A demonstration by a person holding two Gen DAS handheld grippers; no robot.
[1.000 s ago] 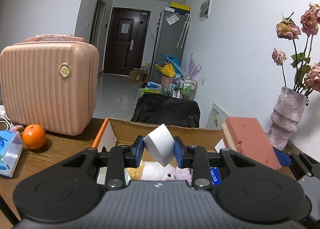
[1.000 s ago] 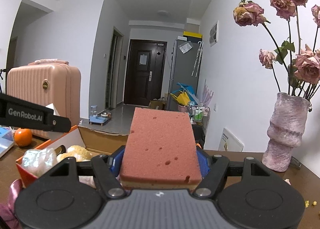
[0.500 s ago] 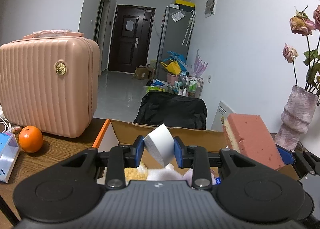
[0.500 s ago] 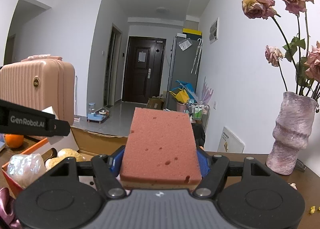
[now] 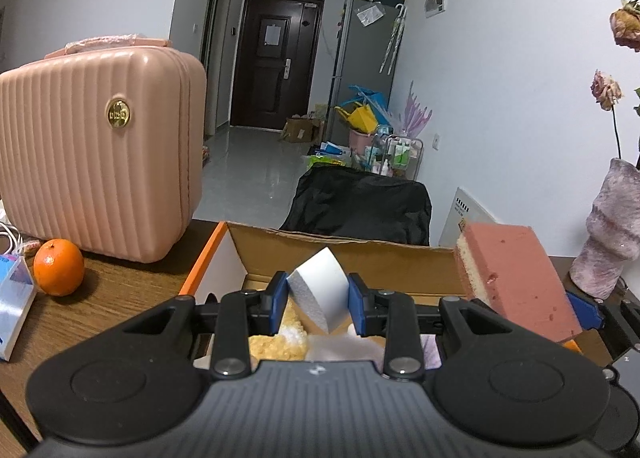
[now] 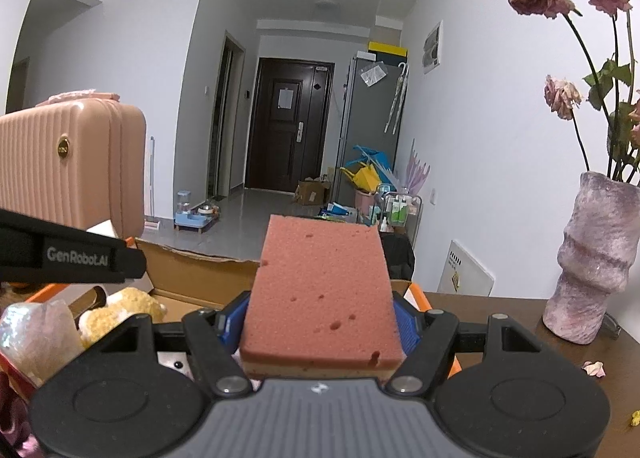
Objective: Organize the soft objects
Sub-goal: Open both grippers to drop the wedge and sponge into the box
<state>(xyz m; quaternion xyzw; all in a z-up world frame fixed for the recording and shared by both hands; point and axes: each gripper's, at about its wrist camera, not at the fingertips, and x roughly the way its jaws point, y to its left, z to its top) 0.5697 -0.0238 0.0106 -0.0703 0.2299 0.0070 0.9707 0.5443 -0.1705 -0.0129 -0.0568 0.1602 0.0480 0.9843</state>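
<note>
My left fingers (image 5: 318, 300) are closed on a white foam block (image 5: 320, 288), held tilted above the open box (image 5: 340, 248) just ahead; below them the left view shows a yellow plush (image 5: 276, 344) in the box and an orange (image 5: 59, 272) on the worktop (image 5: 112, 298) far to their left. My right fingers (image 6: 320, 324) pinch a pink sponge (image 6: 322, 298) flat between them. Only the right view shows the whole vase (image 6: 596, 262) to their right.
</note>
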